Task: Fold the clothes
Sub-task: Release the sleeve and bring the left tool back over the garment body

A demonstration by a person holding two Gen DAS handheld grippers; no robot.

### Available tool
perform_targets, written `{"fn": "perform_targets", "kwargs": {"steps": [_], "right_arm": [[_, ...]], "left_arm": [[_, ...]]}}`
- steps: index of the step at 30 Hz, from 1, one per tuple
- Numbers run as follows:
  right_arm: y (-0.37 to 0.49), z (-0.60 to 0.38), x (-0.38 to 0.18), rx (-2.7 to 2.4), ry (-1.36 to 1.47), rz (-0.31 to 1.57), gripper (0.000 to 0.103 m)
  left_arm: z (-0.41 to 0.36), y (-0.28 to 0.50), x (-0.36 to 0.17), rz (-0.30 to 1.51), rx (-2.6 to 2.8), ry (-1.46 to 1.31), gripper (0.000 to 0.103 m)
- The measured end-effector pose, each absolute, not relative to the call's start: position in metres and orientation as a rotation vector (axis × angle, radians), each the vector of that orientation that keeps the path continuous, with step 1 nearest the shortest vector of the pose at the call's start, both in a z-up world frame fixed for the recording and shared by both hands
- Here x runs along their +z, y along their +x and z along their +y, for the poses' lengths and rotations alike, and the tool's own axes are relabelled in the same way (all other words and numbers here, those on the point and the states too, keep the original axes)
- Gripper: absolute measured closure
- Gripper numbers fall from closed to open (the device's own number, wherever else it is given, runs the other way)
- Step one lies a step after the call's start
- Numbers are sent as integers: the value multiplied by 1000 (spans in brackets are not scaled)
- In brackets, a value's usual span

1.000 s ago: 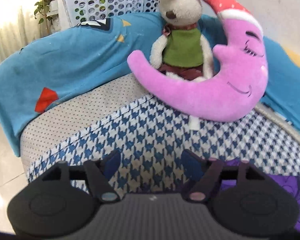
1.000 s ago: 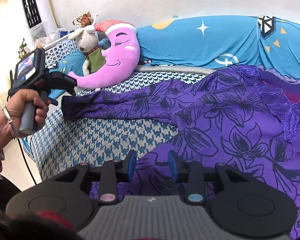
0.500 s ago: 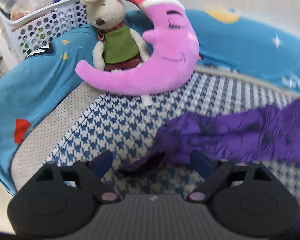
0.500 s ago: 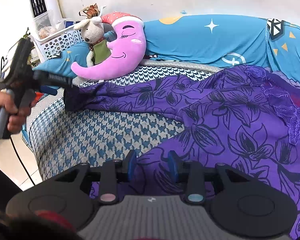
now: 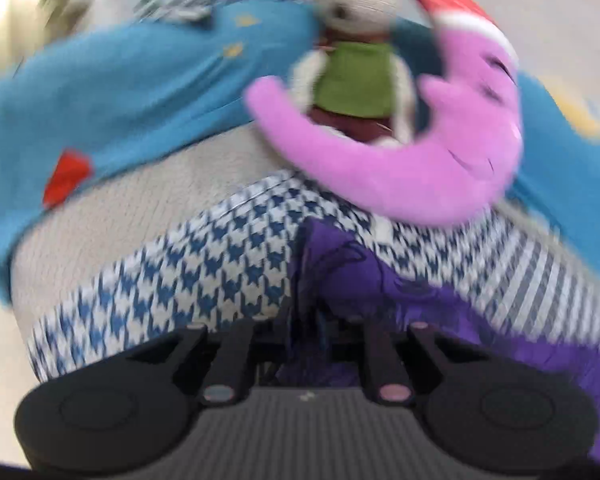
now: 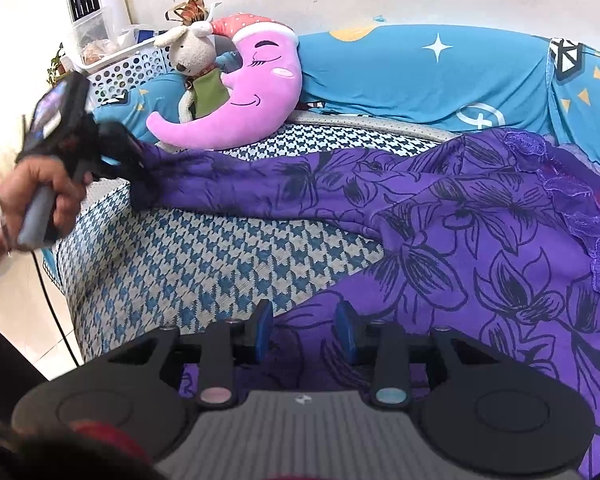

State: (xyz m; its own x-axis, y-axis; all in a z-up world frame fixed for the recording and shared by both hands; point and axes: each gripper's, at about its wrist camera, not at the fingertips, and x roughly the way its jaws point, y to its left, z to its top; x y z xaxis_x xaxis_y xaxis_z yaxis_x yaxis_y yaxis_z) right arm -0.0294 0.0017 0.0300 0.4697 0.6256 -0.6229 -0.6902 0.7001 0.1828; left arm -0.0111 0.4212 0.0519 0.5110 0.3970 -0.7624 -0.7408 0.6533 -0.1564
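- Left gripper (image 5: 306,320): view blurred; fingertips hidden by the purple garment's (image 6: 440,216) sleeve end, clamped together on it.
- Right gripper (image 6: 304,330): fingers partly apart above the garment; contact unclear.
- Garment lies across the houndstooth cushion (image 6: 220,256).

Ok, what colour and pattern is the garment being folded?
The garment is purple with a dark outlined flower print and lace trim at one edge; it shows best in the right wrist view.
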Motion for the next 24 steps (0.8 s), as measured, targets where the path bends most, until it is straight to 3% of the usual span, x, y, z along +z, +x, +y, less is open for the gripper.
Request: {"fn": "perform_targets", "kwargs": {"steps": [4,5,7,15,20,24], "right_arm": [[-29,4,28,809,-109,721,68],[-29,4,28,809,-108,722,68],[-29,4,28,807,-103,720,68],[-28,2,31,802,-78,716,68],[-25,-6,36,784,-49,697,68],[-20,-14,41,778,-26,674,68]], "left_arm": [[411,-15,70,699,914,-335,87],[405,-14,74,684,958,-268,74],[402,-18,76,663,1007,-252,60],[368,4,67,729,742,-320,52],[327,29,60,770,601,-282,34],[296,45,54,808,516,-252,32]]}}
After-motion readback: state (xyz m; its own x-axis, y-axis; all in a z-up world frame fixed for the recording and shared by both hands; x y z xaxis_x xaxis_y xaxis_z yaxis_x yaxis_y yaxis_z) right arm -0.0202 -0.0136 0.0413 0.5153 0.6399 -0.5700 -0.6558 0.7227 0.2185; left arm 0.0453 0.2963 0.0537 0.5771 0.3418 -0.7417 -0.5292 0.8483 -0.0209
